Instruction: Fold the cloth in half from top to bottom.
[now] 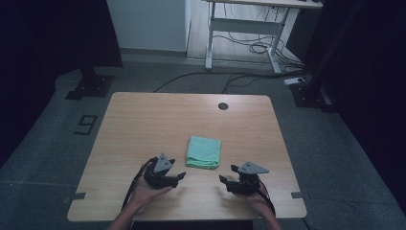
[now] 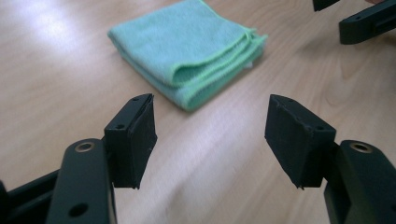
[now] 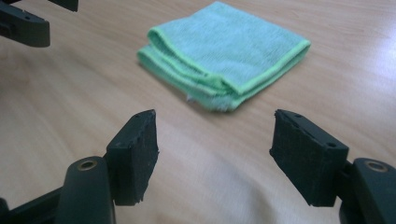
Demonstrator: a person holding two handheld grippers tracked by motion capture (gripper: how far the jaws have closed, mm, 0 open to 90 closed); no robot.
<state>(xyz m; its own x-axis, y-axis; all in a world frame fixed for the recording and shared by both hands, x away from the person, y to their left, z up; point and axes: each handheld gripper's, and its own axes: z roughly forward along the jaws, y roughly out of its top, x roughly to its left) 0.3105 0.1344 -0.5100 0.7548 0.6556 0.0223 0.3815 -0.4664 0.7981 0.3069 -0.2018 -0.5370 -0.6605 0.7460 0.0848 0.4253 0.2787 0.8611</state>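
Green folded cloth (image 1: 204,152) is seen lying on the table (image 1: 143,124), ahead of and between both grippers. Left gripper (image 2: 210,135) and right gripper (image 3: 212,149) are held wide open, nothing gripped or touched.

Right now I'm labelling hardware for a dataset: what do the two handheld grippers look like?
Both the left gripper and the right gripper are black, each topped by a grey three-cornered plate. Each has two blocky black jaws faced with textured pads, on arms with round brass-coloured fasteners. Dark cables trail back along the forearms.
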